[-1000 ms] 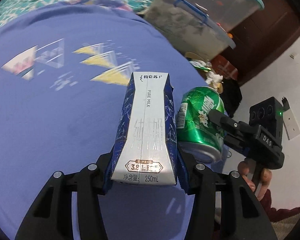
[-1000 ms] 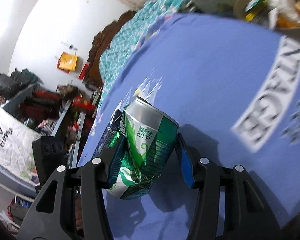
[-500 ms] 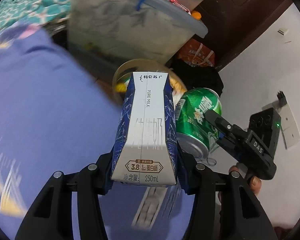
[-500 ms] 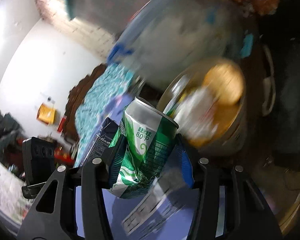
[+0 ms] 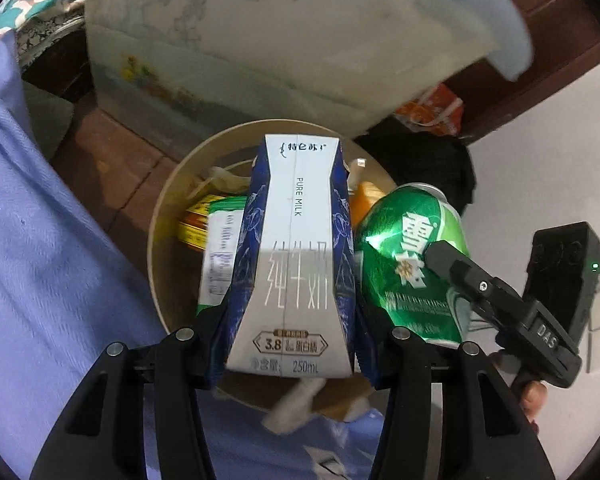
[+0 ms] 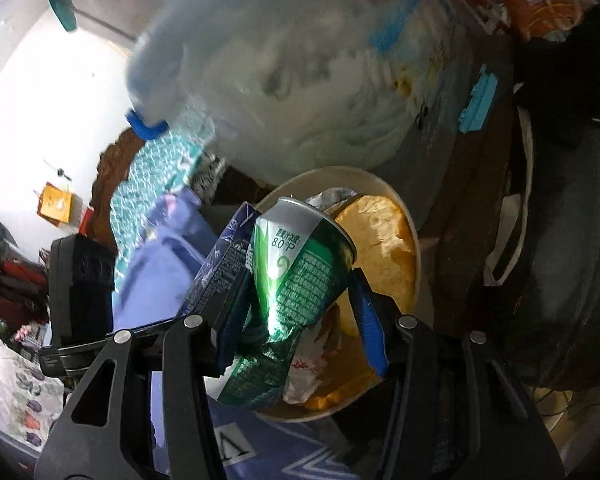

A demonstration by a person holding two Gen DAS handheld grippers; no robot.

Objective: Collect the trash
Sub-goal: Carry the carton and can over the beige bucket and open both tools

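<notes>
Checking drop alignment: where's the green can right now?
The green can sits clamped in the right claw, over the round trash bin, just right of the milk carton held by the left claw.

I am holding a blue-and-white 250 mL pure-milk carton (image 5: 296,256) pinched at its base, its sides buckling inward, its top pointing away from me over a round beige waste bin (image 5: 156,236). Just beside it, I am gripping a dented green aluminium beer can (image 6: 296,276), crumpled at its lower half and tilting over the same bin (image 6: 416,248), which is already containing wrappers and paper scraps.
</notes>
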